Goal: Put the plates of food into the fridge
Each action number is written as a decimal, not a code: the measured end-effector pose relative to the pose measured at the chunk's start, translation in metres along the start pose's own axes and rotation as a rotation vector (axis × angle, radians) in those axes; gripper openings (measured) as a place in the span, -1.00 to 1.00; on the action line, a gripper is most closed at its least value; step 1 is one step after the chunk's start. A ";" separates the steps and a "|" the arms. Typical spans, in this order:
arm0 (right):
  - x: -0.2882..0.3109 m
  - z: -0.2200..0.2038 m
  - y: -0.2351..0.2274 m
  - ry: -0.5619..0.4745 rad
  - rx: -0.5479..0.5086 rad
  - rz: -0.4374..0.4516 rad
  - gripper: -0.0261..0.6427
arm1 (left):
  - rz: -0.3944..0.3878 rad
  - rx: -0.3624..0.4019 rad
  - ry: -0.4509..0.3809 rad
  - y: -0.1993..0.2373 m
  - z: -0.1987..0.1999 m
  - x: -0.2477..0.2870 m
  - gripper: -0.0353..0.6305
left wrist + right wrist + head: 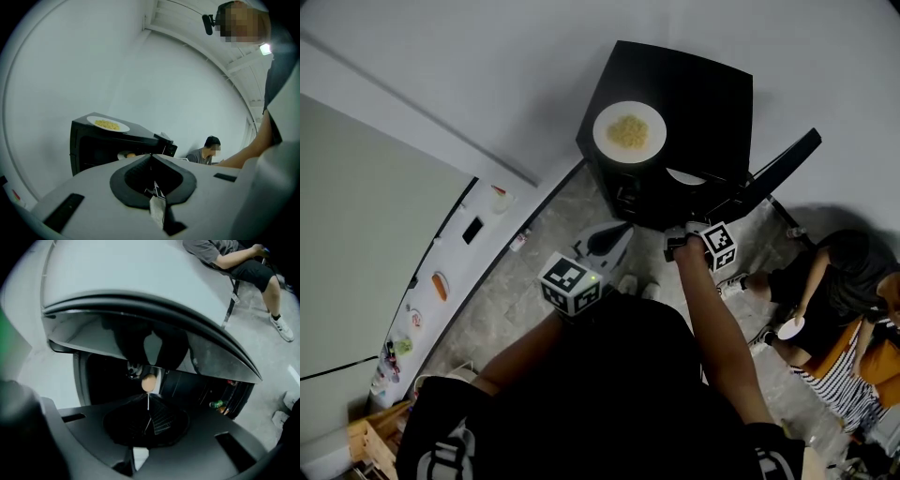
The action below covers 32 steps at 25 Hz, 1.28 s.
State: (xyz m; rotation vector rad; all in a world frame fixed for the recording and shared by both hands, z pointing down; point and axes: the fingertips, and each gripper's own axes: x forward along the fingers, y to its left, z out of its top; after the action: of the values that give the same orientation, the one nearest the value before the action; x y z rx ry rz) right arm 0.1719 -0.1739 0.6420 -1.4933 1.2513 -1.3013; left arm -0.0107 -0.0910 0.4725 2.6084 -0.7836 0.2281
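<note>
A black mini fridge (pixel 694 103) stands against the wall with its door (pixel 778 169) swung open to the right. On its top sits a white plate of yellow food (pixel 628 131) (pixel 108 124). A second white plate (pixel 684 176) (pixel 125 154) lies inside the fridge. My left gripper (pixel 614 239) (pixel 152 161) is shut and empty, low in front of the fridge. My right gripper (pixel 678 241) (pixel 148 397) is shut at the fridge's open front beside the door; nothing shows between its jaws. A glossy grey panel (pixel 154 341) of the fridge curves just above them.
A person (pixel 830 281) sits on the floor to the right with a white bowl (pixel 790 328). A white counter (pixel 450 272) with small items runs along the left wall. Small bottles (pixel 215 404) stand in the fridge. My shoes (pixel 637 286) are just before it.
</note>
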 end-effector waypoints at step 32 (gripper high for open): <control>-0.102 -0.028 0.107 0.196 -0.549 0.350 -0.85 | 0.017 -0.018 -0.039 -0.013 -0.007 -0.002 -0.82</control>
State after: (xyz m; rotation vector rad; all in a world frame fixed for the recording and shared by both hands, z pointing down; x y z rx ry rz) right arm 0.1259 -0.0955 0.5216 -1.4290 2.0162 -0.9252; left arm -0.0051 -0.0776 0.4741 2.5969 -0.8180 0.1743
